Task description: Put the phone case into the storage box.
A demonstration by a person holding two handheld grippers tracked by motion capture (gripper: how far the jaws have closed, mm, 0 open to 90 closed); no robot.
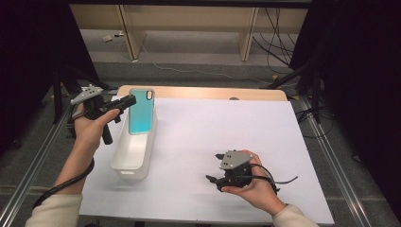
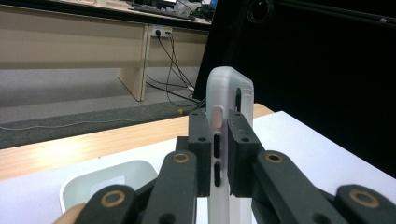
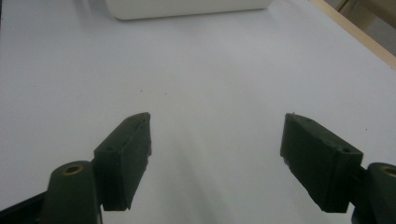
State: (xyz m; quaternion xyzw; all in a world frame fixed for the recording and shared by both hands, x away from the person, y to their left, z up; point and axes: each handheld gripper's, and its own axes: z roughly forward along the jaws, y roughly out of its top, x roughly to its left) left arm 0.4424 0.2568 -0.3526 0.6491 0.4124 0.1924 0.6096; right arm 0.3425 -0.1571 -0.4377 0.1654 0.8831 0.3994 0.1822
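A teal phone case [image 1: 141,111] hangs upright over the far end of a white oblong tray [image 1: 124,161]. My left gripper [image 1: 128,100] is shut on its left edge. In the left gripper view the case [image 2: 229,100] is seen edge-on, pale and translucent, pinched between the two black jaws, with the tray [image 2: 88,186] below. My right gripper [image 1: 213,167] rests low over the white sheet near the front, pointing left. Its jaws stand wide apart in the right gripper view, my right gripper [image 3: 217,137] open with nothing between them.
A white sheet [image 1: 222,127] covers most of the wooden table [image 1: 208,92]. The tray's near wall [image 3: 187,7] shows ahead of the right gripper. Metal rails run along both table sides. Beyond the table lie a grey floor, cables and wooden furniture legs.
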